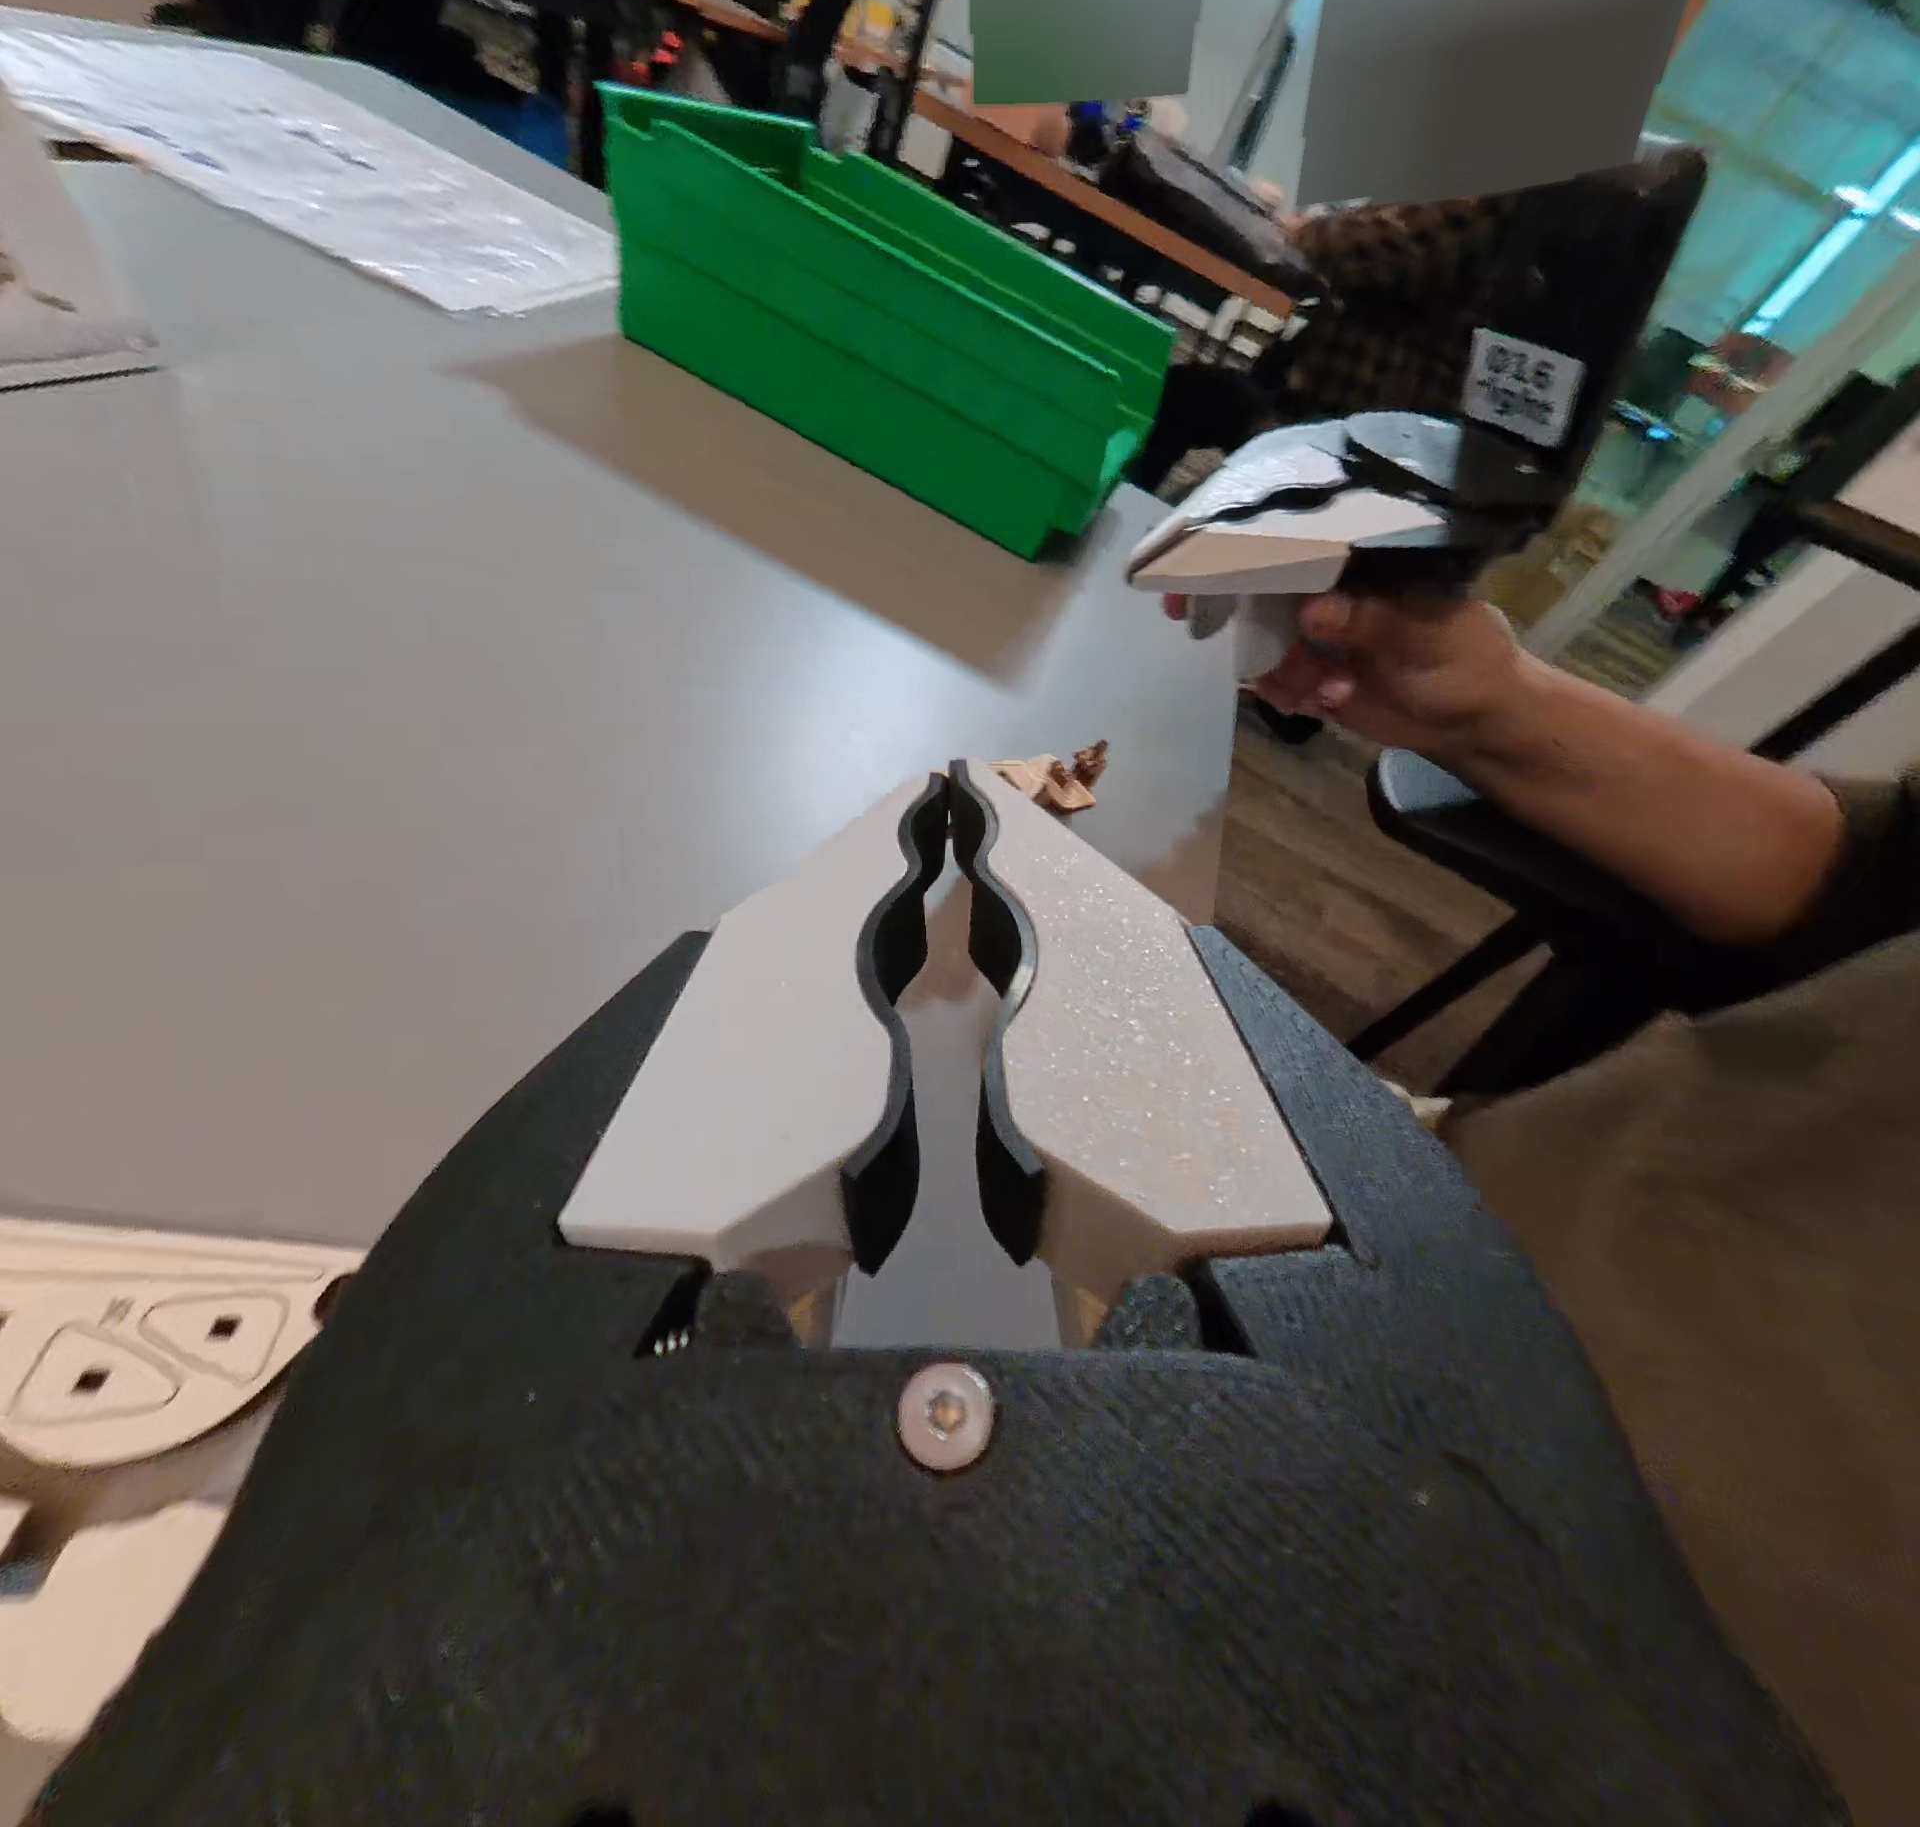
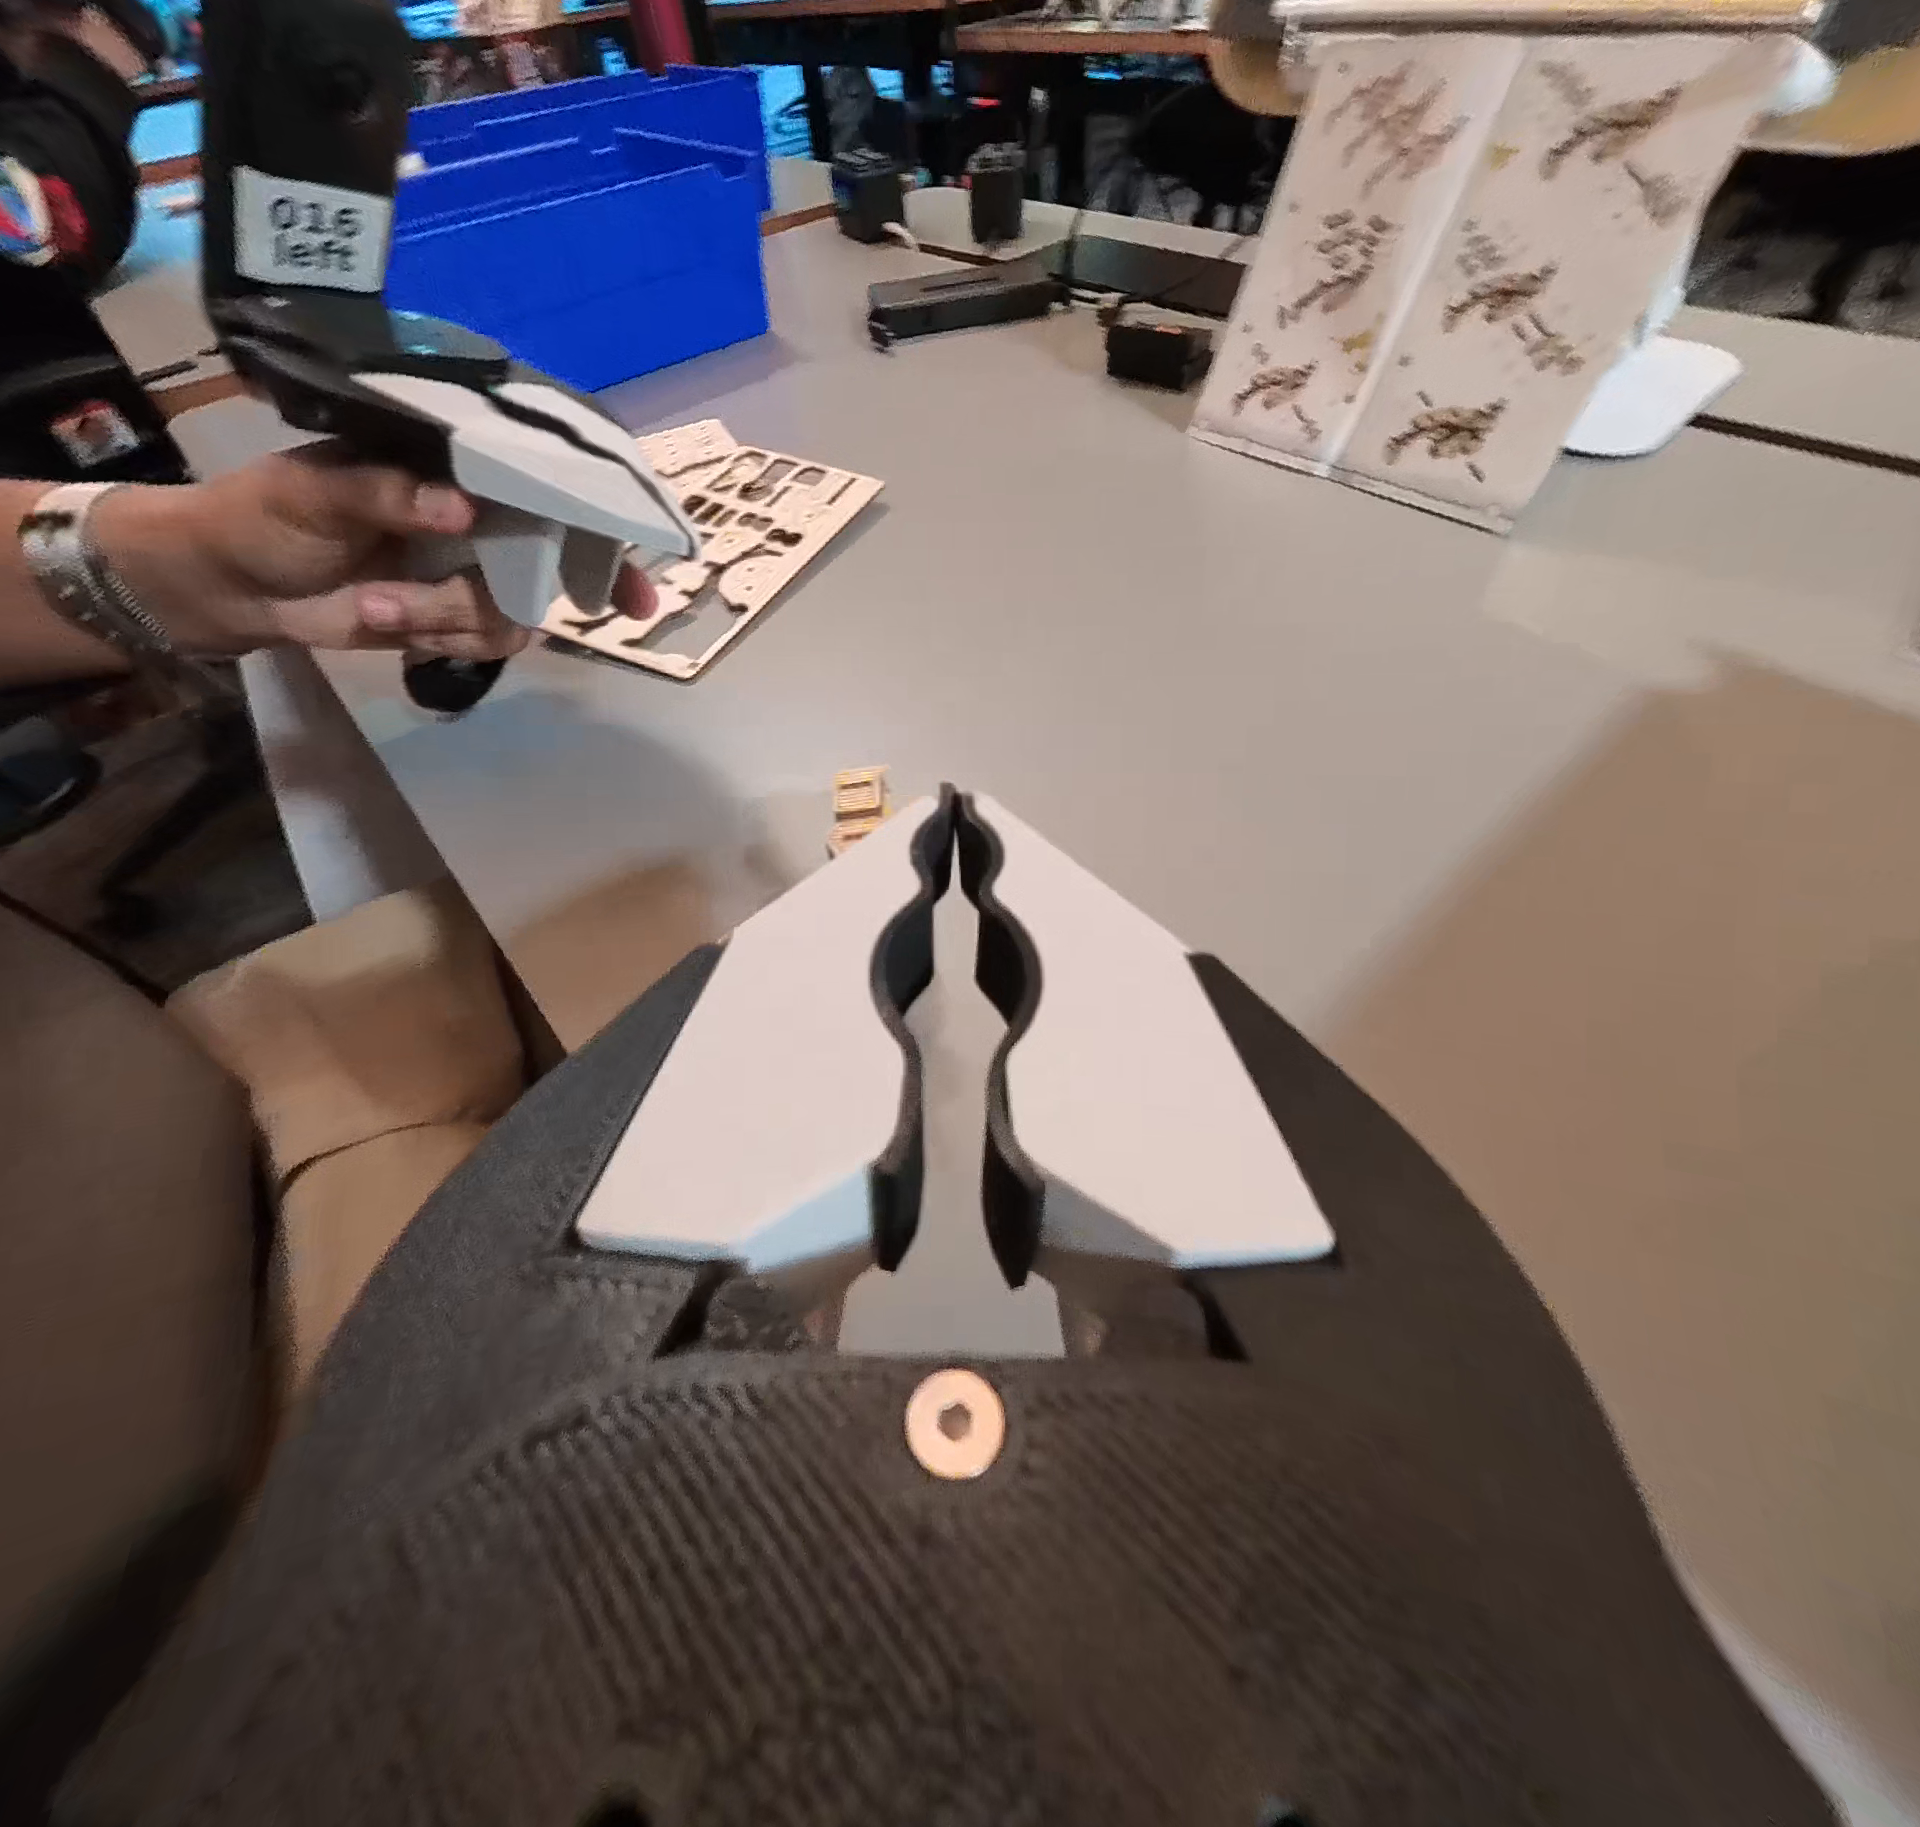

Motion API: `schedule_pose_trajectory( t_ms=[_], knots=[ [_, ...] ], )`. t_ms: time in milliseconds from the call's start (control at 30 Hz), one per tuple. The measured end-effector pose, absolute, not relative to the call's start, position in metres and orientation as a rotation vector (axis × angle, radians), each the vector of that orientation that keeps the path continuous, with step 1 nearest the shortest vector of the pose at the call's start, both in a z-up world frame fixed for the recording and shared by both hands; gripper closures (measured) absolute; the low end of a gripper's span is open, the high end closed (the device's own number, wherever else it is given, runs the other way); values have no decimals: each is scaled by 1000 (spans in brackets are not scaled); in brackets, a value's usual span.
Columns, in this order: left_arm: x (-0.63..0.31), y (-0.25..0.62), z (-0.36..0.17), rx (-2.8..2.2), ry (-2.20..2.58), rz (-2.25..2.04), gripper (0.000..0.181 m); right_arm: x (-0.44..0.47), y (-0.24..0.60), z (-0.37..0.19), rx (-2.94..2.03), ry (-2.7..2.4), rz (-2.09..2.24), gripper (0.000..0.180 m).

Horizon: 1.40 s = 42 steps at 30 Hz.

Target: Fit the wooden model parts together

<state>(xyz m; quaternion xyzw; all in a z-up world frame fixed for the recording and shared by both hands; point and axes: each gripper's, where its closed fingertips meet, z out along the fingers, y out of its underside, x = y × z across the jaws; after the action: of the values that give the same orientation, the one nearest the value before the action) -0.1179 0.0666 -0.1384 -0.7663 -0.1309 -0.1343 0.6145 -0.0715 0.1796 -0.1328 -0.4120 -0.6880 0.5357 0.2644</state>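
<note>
A small assembled wooden model (image 1: 1060,778) sits on the grey table (image 1: 468,738) near its edge, just beyond my left gripper (image 1: 951,782). That gripper is shut, pads together with nothing between them. In the right wrist view the same model (image 2: 860,809) lies just left of my right gripper (image 2: 951,801), which is also shut with nothing held. Each gripper shows in the other's view, raised above the table: the right gripper (image 1: 1153,562) and the left gripper (image 2: 675,530), both shut.
A wooden parts sheet (image 2: 748,530) lies flat behind the left gripper; another sheet (image 1: 114,1362) shows at lower left. A green bin (image 1: 883,323), a blue bin (image 2: 592,219), an upright instruction sheet (image 2: 1455,271) and black boxes (image 2: 966,297) stand farther back. The grippers' ends are close to 12 cm from one another.
</note>
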Motion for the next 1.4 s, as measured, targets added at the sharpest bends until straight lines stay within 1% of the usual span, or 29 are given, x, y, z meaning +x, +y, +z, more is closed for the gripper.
schedule_pose_trajectory(
  t_ms=[100,200,567,700,833,933,1033,1100,1167,1267,1400],
  knots=[
    [-130,63,-131,-1774,-351,-178,181,-73,189,-132,-1174,-1809,1429,180],
    [-140,60,-126,-1768,-404,-79,181,-79,199,-143,-1225,-1781,1321,180],
    [-166,46,-138,-1776,-468,-4,181,-98,258,-150,-1420,-1494,1096,180],
    [-170,41,-137,-1739,-516,0,181,-103,267,-144,-1443,-1420,1165,180],
    [-174,31,-135,-1732,-530,76,181,-102,262,-127,-1403,-1375,1266,180],
    [-176,21,-132,-1717,-549,119,180,-98,246,-96,-1260,-1326,1369,180],
    [-177,10,-132,-1689,-615,98,172,-91,217,-63,-1092,-1290,1491,180],
    [-178,2,-131,-1657,-660,75,166,-87,189,-49,-1006,-1310,1564,180],
    [-179,-7,-135,-1659,-701,71,166,-83,157,-41,-941,-1346,1640,180],
    [-180,-21,-151,-1723,-758,100,163,-79,106,-43,-899,-1446,1788,180],
    [-176,-37,-156,-1730,-794,135,158,-78,41,-77,-907,-1722,1886,180]
  ],
)
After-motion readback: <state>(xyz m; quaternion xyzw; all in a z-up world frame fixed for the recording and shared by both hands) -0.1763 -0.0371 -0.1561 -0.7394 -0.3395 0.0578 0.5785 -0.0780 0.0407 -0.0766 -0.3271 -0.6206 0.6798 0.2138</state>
